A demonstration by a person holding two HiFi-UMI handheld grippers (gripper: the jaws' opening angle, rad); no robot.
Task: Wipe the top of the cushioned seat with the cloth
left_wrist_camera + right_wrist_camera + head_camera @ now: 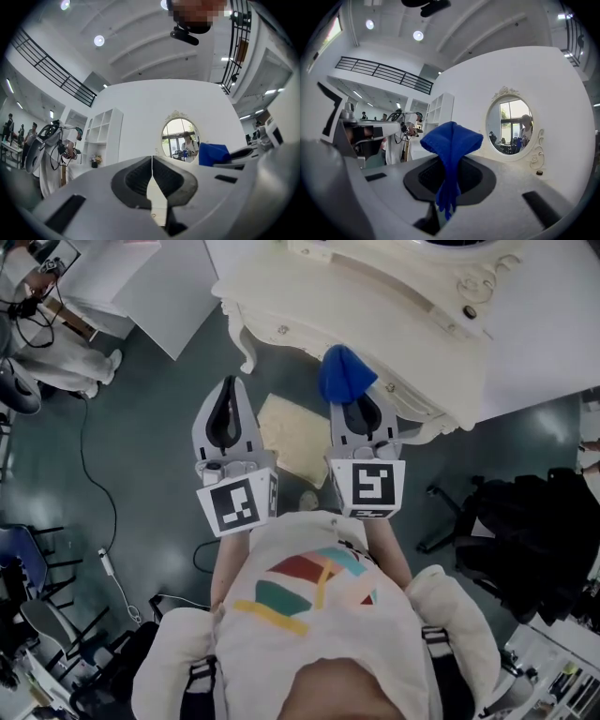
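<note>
Our right gripper (449,180) is clamped on the blue cloth (451,140), which bunches up above its jaws near the white dressing table (375,306). Our left gripper (152,174) has its jaws pressed together on nothing. The beige seat (292,439) lies below, between the two.

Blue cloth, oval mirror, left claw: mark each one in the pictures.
Blue cloth (451,138), right gripper view, on the bunched fold near its top.
Oval mirror (510,126), right gripper view, on the middle of the glass.
Left claw (152,163), left gripper view, on the seam where its shut jaws meet.
</note>
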